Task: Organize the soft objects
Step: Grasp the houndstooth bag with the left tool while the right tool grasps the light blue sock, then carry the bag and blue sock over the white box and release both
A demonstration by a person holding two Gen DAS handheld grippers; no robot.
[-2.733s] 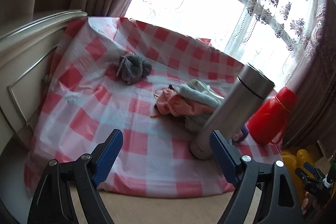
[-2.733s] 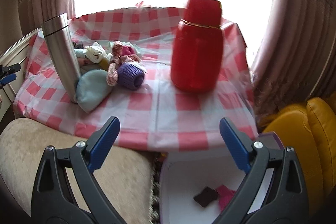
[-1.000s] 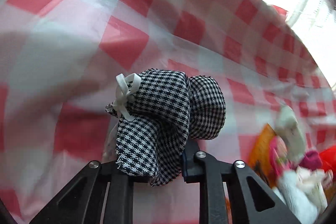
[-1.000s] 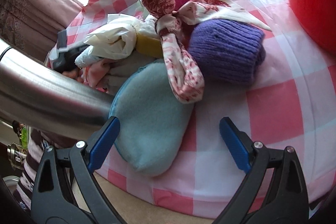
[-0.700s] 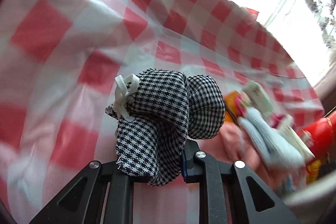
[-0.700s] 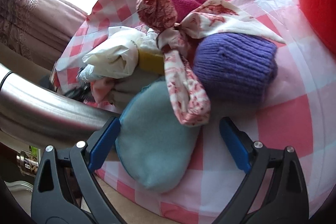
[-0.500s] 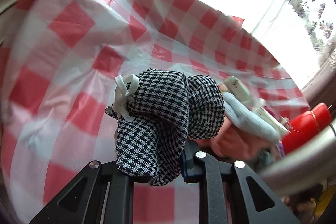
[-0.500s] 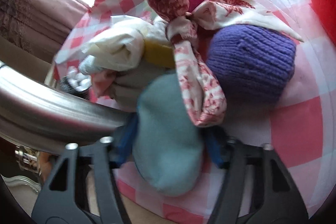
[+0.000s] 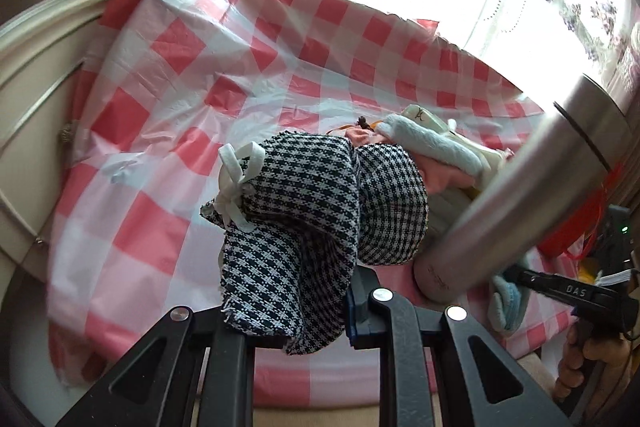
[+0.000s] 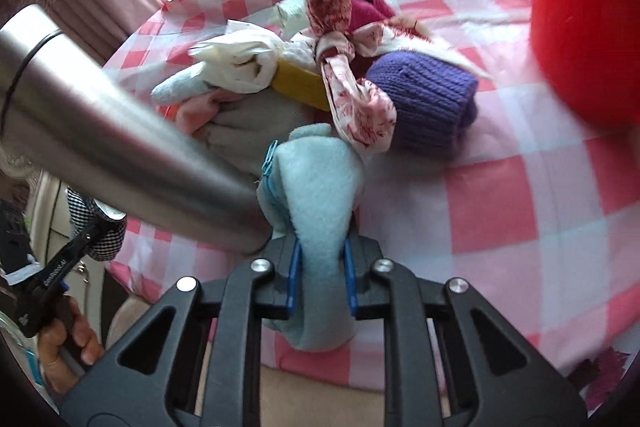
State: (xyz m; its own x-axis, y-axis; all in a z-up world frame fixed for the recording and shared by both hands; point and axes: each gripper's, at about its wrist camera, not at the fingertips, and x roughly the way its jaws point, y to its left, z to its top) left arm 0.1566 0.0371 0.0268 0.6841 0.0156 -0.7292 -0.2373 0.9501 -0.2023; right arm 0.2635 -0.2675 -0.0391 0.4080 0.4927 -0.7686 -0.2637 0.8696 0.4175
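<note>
My left gripper (image 9: pixel 304 311) is shut on a black-and-white houndstooth cloth (image 9: pixel 304 211) with a white bow and holds it above the red-checked tablecloth (image 9: pixel 168 67). My right gripper (image 10: pixel 320 283) is shut on a light blue fleece pad (image 10: pixel 320 195) at the near table edge. Behind the pad lies a pile of soft things: a purple knit roll (image 10: pixel 424 99), a floral pink scarf (image 10: pixel 352 87), a white cloth (image 10: pixel 240 63) and a pink cloth (image 10: pixel 196 111). The pile also shows in the left wrist view (image 9: pixel 440 155).
A steel flask (image 10: pixel 120 143) stands right beside the blue pad; it also shows in the left wrist view (image 9: pixel 520 195). A red jug (image 10: pixel 584 15) stands at the right. A cream furniture edge (image 9: pixel 36 67) borders the table on the left.
My right gripper has shut on the light blue pad. My left gripper, holding the houndstooth cloth, has pulled back from the table and toward the flask.
</note>
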